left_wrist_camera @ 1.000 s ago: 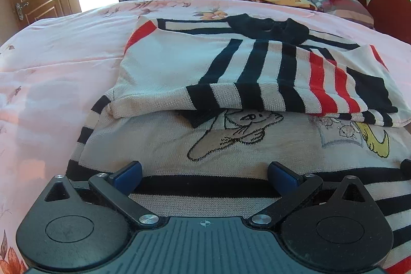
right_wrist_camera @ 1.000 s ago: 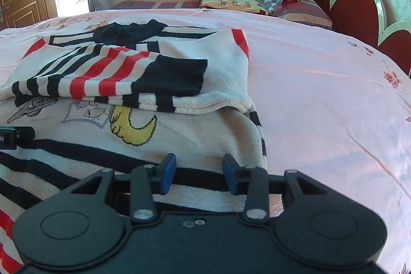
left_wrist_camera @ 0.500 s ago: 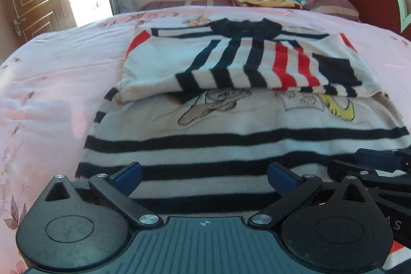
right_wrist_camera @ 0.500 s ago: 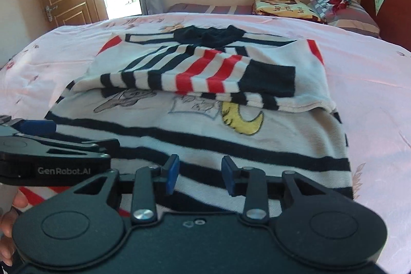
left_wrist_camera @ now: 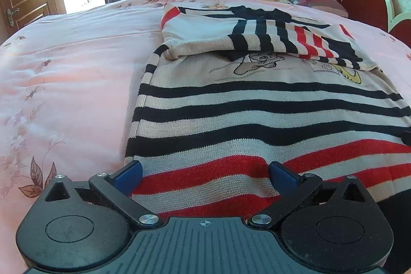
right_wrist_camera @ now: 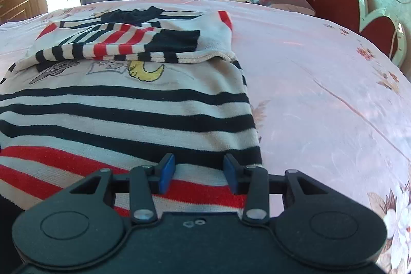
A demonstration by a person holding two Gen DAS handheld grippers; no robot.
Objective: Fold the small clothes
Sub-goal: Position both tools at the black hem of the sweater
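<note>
Both grippers spread, nothing pinched: left gripper (left_wrist_camera: 205,175) & right gripper (right_wrist_camera: 197,172) sit over near hem of cream knit sweater w/ black and red stripes (left_wrist_camera: 257,114), flat on pink floral bedspread (left_wrist_camera: 64,94). Pinch both hem corners evenly, then lift toward far folded sleeves.

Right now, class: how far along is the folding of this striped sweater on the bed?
Done: both sleeves lie folded across the chest of the sweater. In hand: the left gripper and right gripper hang open over the red-striped hem corners, gripping nothing. Left: grasp the hem and fold it up toward the collar on the pink bedspread.
</note>
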